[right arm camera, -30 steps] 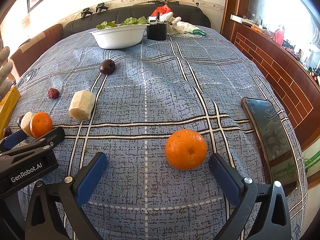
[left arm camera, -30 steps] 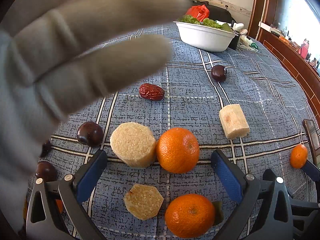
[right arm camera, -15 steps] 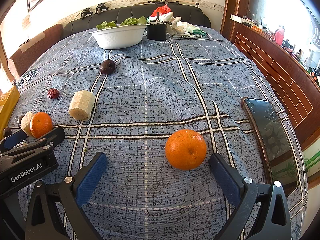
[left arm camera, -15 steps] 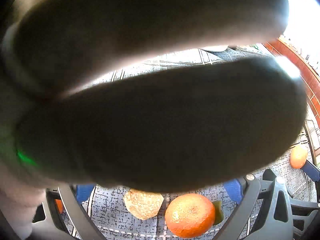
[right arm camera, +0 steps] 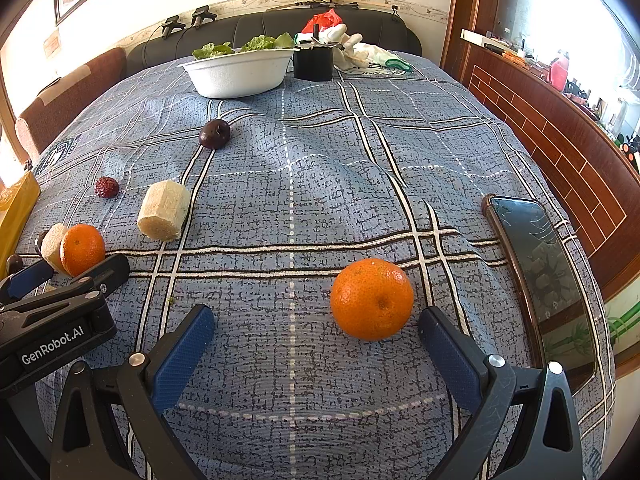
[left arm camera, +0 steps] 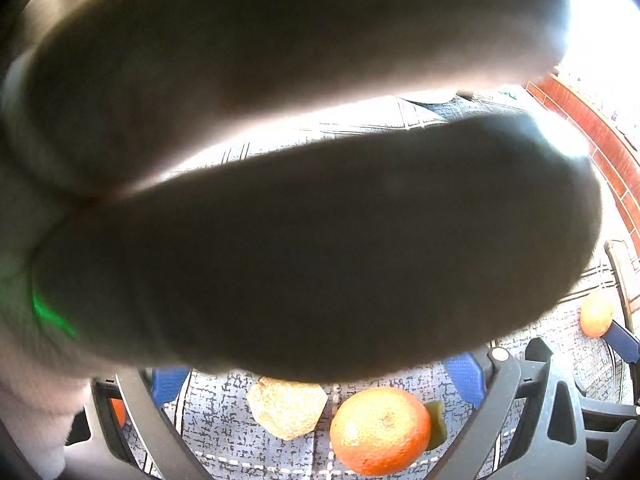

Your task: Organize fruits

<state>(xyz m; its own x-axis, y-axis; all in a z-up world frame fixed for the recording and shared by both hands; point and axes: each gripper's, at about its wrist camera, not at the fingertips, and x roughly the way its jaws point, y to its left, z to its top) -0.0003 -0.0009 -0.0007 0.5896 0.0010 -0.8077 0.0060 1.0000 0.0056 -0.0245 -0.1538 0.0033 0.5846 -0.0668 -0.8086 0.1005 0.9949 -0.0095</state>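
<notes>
A gloved hand (left arm camera: 300, 220) covers most of the left wrist view. Below it I see an orange (left arm camera: 380, 430) and a pale cut fruit chunk (left arm camera: 286, 406) between the open blue fingers of my left gripper (left arm camera: 316, 376). My right gripper (right arm camera: 316, 344) is open, with an orange (right arm camera: 372, 298) lying on the cloth just inside its right finger. Further left lie a pale cut chunk (right arm camera: 164, 210), a red date (right arm camera: 106, 187), a dark plum (right arm camera: 215, 133), and another orange (right arm camera: 82, 249) beside a chunk.
The blue checked tablecloth (right arm camera: 320, 160) covers the table. A white bowl of greens (right arm camera: 240, 72) and a black box (right arm camera: 314, 62) stand at the far end. A phone (right arm camera: 540, 272) lies at the right edge. A yellow object (right arm camera: 16, 208) is at the left edge.
The gloved hand has moved right up against the left camera and now blocks most of its view. The right gripper and the fruit have not moved.
</notes>
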